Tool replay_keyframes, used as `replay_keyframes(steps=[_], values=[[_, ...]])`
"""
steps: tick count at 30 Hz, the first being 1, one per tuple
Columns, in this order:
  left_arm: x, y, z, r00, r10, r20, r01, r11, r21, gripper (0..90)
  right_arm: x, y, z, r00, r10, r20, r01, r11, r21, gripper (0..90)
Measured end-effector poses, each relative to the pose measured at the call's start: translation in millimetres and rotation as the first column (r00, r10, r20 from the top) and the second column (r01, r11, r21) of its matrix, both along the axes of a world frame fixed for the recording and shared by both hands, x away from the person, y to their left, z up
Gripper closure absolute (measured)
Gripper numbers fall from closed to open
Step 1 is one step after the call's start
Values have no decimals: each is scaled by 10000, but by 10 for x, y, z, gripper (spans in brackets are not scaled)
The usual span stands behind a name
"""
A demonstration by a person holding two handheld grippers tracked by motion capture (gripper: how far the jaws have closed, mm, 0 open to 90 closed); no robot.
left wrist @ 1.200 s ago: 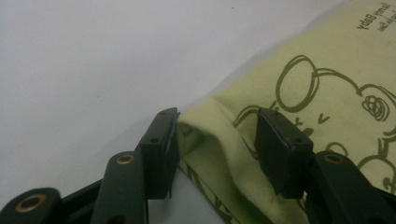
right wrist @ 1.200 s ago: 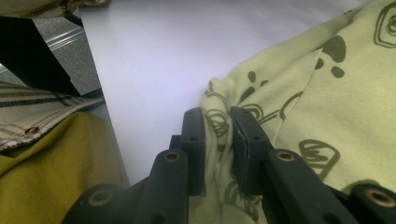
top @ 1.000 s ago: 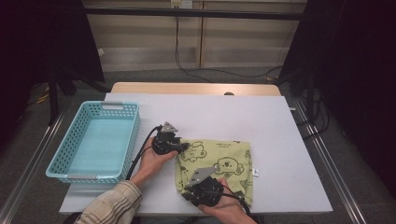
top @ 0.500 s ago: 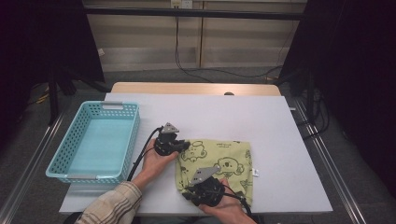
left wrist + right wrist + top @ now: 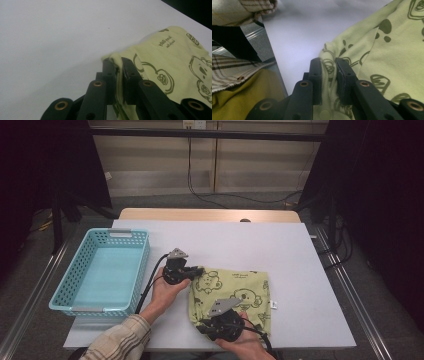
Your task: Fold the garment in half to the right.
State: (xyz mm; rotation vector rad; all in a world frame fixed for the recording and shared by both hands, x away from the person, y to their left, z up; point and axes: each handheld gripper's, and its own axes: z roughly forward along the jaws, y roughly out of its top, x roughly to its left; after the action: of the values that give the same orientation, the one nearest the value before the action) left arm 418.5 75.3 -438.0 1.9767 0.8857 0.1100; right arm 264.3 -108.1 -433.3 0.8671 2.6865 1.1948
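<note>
- My right gripper (image 5: 209, 324) sits at the near table edge, its jaws clamped on the near left corner of the yellow-green printed cloth (image 5: 235, 292).
- The cloth lies flat on the white table (image 5: 300, 270), right of centre.
- My left gripper (image 5: 196, 270) has just been closing; its jaws now pinch the cloth's far left corner.
- A turquoise basket (image 5: 140, 265) stands well to the left.
</note>
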Motion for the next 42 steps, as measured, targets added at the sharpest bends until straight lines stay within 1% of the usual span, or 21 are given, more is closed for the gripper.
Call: replay_keyframes(steps=[2, 4, 5, 9, 10, 12, 13, 15, 16, 17, 18, 21, 28, 29, 31, 35, 37, 38, 40, 41, 42], values=[[-4, -4, 9, 9999, 120, -103, -122, 9997, -224, 830, -2, -18, 28, 9999, 18, 140, -20, 9998, 178, 768], [-2, 2, 14, 9999, 110, -89, -112, 9996, -271, 830, -10, -27, 44, 10000, -65, 69, 63, 9997, 242, 768], [5, 11, 33, 9998, 161, -85, -164, 9989, -441, 830, -15, -45, 64, 9999, -94, 59, 91, 9992, 392, 769], [23, 14, 61, 9999, 67, -110, -72, 9991, -419, 830, -4, -70, 85, 9999, -107, 118, 100, 9984, 555, 769], [26, 13, 66, 9999, 110, -107, -115, 9989, -458, 830, -7, -73, 95, 9999, -164, 52, 161, 9979, 629, 768], [23, 8, 73, 9998, 172, -99, -178, 9984, -539, 831, -5, -90, 106, 9998, -136, 164, 126, 9979, 638, 769], [23, 8, 78, 9999, 153, -49, -156, 9984, -547, 831, -10, -95, 114, 9998, -183, 77, 177, 9974, 701, 769], [19, 19, 93, 9998, 91, -184, -101, 9984, -548, 831, -6, -111, 120, 9997, -205, 113, 195, 9963, 838, 769], [27, 27, 98, 9998, 203, -13, -203, 9979, -610, 831, -13, -120, 136, 9995, -307, 99, 296, 9951, 945, 769], [28, 38, 106, 9999, 134, -92, -139, 9986, -516, 831, -13, -120, 136, 9995, -307, 99, 296, 9951, 945, 769], [31, 39, 110, 9997, 227, 0, -226, 9979, -609, 831, -14, -125, 141, 9995, -303, 81, 294, 9944, 1014, 769], [37, 65, 117, 9997, 235, -1, -235, 9983, -529, 831, -9, -138, 168, 9993, -338, 133, 322, 9933, 1109, 770], [26, 96, 151, 9991, 424, 67, -418, 9963, -752, 832, 0, -125, 219, 9991, -348, 253, 311, 9906, 1334, 770], [26, 102, 155, 9991, 419, 0, -418, 9968, -676, 832, 0, -125, 219, 9991, -348, 253, 311, 9906, 1334, 770], [35, 118, 161, 9993, 364, 90, -358, 9976, -600, 833, -6, -126, 231, 9991, -385, 202, 354, 9901, 1355, 770], [38, 110, 167, 9991, 413, 31, -410, 9962, -763, 833, 5, -135, 254, 9987, -381, 332, 330, 9892, 1427, 770], [50, 116, 177, 9991, 407, 79, -401, 9968, -688, 833, 7, -135, 270, 9985, -421, 359, 362, 9878, 1512, 770], [48, 114, 184, 9990, 455, 40, -450, 9957, -814, 833, 9, -134, 292, 9983, -450, 371, 385, 9863, 1601, 770], [53, 138, 215, 9987, 506, 99, -497, 9955, -811, 834, 17, -131, 311, 9981, -469, 399, 396, 9850, 1681, 770], [48, 144, 228, 9988, 485, 116, -478, 9970, -606, 834, 27, -129, 318, 9979, -453, 461, 368, 9844, 1718, 770], [44, 145, 230, 9989, 455, 145, -445, 9972, -598, 833, 29, -122, 323, 9980, -464, 439, 381, 9837, 1755, 770]])
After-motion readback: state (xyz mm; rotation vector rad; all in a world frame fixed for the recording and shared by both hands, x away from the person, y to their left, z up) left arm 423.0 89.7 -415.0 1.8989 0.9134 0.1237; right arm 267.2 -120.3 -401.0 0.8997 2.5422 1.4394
